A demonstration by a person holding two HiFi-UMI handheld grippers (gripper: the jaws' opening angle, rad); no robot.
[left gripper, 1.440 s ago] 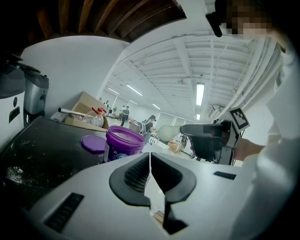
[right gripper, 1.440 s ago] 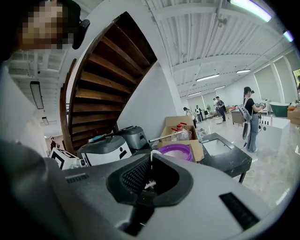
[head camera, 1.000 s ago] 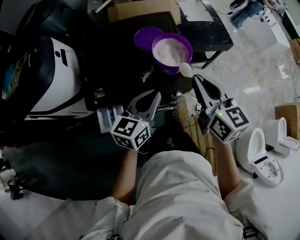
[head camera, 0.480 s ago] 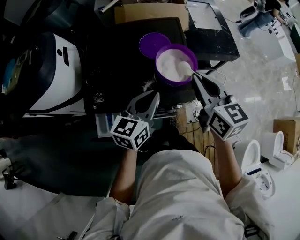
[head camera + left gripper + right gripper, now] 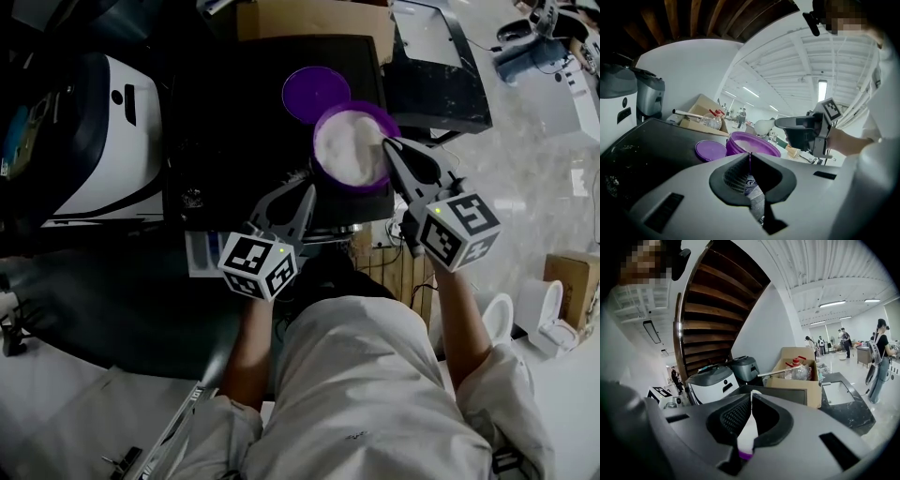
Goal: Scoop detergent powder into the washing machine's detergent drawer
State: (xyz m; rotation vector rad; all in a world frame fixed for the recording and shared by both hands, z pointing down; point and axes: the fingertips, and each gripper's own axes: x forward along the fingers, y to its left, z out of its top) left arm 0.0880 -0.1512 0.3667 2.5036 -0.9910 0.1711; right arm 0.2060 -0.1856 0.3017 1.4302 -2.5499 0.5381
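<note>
Right tool (image 5: 390, 146) is clamped on the handle of a white scoop (image 5: 747, 430); the scoop bowl is held at the right rim of the purple tub (image 5: 354, 188), over the white powder (image 5: 345, 145); the tub is set on the black counter (image 5: 234, 112), with a purple lid (image 5: 316, 94) just beside it; left tool (image 5: 308, 190) is closed with nothing gripped, near the tub; the detergent drawer (image 5: 197, 253) is seen at the counter's near edge, well apart from the scoop.

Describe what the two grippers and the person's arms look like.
The left gripper and right gripper match: grey tapering jaws, dark ribbed inner pads, a white cube with black square markers at the rear. White sleeves end near the elbows; forearms bare.
</note>
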